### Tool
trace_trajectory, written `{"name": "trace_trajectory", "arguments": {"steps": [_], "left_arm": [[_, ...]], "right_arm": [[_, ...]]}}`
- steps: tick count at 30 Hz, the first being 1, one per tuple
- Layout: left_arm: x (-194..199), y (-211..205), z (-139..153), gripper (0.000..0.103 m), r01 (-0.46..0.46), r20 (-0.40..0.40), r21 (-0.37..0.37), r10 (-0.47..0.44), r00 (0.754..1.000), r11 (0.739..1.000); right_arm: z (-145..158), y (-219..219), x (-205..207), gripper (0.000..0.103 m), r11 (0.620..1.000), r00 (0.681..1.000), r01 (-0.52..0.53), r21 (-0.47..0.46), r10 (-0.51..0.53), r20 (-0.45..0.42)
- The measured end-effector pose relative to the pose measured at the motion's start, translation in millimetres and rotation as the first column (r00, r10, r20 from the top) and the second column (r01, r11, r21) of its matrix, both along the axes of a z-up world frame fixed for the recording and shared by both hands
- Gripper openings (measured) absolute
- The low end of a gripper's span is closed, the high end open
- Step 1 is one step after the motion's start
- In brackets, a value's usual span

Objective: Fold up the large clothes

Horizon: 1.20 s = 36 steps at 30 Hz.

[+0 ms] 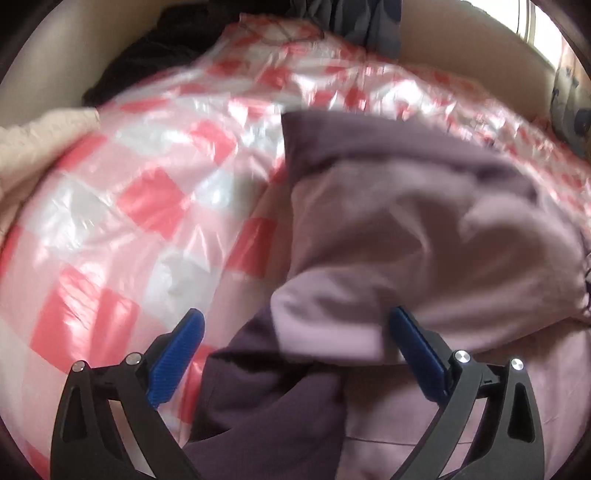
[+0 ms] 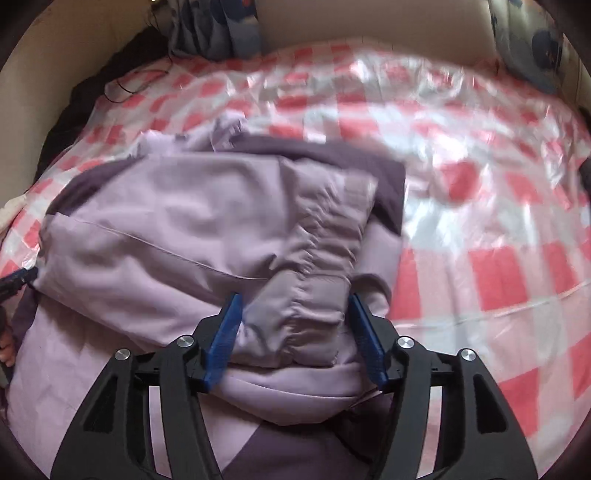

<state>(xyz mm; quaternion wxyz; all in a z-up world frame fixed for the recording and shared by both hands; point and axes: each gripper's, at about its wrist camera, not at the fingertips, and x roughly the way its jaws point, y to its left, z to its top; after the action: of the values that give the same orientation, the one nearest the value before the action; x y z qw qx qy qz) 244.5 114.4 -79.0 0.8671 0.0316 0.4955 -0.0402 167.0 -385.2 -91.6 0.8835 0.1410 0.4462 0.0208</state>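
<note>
A lilac garment with dark purple panels [image 2: 166, 221] lies partly folded on the pink-and-white checked plastic sheet [image 2: 498, 258]. In the right wrist view, my right gripper [image 2: 294, 314] hovers over its gathered elastic cuff [image 2: 314, 280]. The cuff lies between the blue pads, which stand a little apart from it. My left gripper [image 1: 297, 328] is spread wide over the garment's left side [image 1: 388, 229]. A lilac fold and a dark purple flap [image 1: 266, 398] lie between its fingers without being pinched. The left gripper's tip [image 2: 18, 278] shows at the left edge of the right wrist view.
The checked sheet [image 1: 129, 206] covers a bed. Dark clothing [image 1: 147, 55] and a blue patterned cloth [image 2: 218, 29] lie at its far side against a beige wall [image 2: 369, 22]. Cream fabric [image 1: 33, 147] sits at the left edge. A patterned pillow [image 2: 532, 40] is far right.
</note>
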Motion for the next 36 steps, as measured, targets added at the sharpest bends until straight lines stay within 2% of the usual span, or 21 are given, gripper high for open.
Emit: {"name": "trace_trajectory", "arguments": {"steps": [1,3,6,8,10,12,16,21,23,25,27,28,30,31,32,35,36], "left_arm": [[-3,4,-2,0.097,-0.017,-0.009,-0.023,0.017,1.000,1.000],[-19,12,15,0.097,-0.038,0.002,-0.057,0.038,0.999,0.998],[-61,29,53,0.097,0.025,0.067,-0.056,-0.021,0.998,0.998],[-92,47,69,0.097,0.064,0.061,-0.057,-0.060,0.996,0.996],[-122,70,78,0.097,0.073,0.031,-0.062,-0.072,0.997,0.995],[-153,92,77,0.097,0.046,0.000,-0.063,-0.046,0.999,0.997],[-204,124,62,0.097,0.002,-0.075,-0.098,-0.009,0.997,0.995],[-254,117,46,0.097,0.062,-0.143,-0.139,-0.082,0.986,0.988],[-272,111,42,0.097,0.106,-0.185,-0.171,-0.137,0.973,0.980],[-290,107,32,0.097,0.131,-0.268,-0.262,-0.202,0.942,0.956],[-308,110,30,0.097,0.142,-0.262,-0.268,-0.214,0.941,0.953],[-313,114,28,0.097,0.135,-0.261,-0.290,-0.214,0.941,0.947],[-317,126,23,0.097,0.085,-0.271,-0.383,-0.200,0.941,0.920],[-316,135,22,0.097,0.053,-0.271,-0.438,-0.187,0.944,0.897],[-315,141,20,0.097,0.026,-0.276,-0.470,-0.175,0.945,0.882],[-311,143,0,0.097,-0.051,-0.355,-0.454,-0.128,0.926,0.889],[-311,140,0,0.093,-0.058,-0.352,-0.428,-0.108,0.930,0.902]], "right_arm": [[5,-5,-5,0.058,0.999,1.000,0.012,0.046,-0.012,0.002],[25,-8,-24,0.058,0.997,0.999,-0.016,0.070,0.014,0.029],[46,-11,-75,0.062,0.985,0.994,-0.103,0.136,0.099,0.040],[47,-22,-117,0.072,0.972,0.993,-0.120,0.202,0.116,0.031],[40,-34,-158,0.075,0.953,0.992,-0.120,0.278,0.122,0.012],[28,-44,-193,0.075,0.931,0.992,-0.106,0.348,0.124,-0.029],[5,-50,-243,0.075,0.859,0.988,-0.086,0.504,0.139,-0.069],[-12,-36,-285,0.075,0.776,0.973,-0.096,0.624,0.204,-0.105],[-13,-27,-296,0.076,0.766,0.966,-0.114,0.633,0.236,-0.111],[-16,-20,-305,0.081,0.748,0.953,-0.130,0.650,0.274,-0.125],[-19,-14,-314,0.082,0.721,0.939,-0.152,0.676,0.319,-0.129],[-20,-11,-317,0.083,0.721,0.933,-0.167,0.673,0.336,-0.130],[-20,-9,-322,0.083,0.789,0.923,-0.161,0.593,0.334,-0.193],[-21,-10,-325,0.083,0.787,0.921,-0.162,0.596,0.338,-0.196],[-24,-11,-328,0.083,0.767,0.916,-0.161,0.621,0.350,-0.194],[-32,0,-333,0.083,0.734,0.903,-0.190,0.652,0.392,-0.178],[-32,6,-334,0.083,0.746,0.904,-0.206,0.634,0.393,-0.169]]}}
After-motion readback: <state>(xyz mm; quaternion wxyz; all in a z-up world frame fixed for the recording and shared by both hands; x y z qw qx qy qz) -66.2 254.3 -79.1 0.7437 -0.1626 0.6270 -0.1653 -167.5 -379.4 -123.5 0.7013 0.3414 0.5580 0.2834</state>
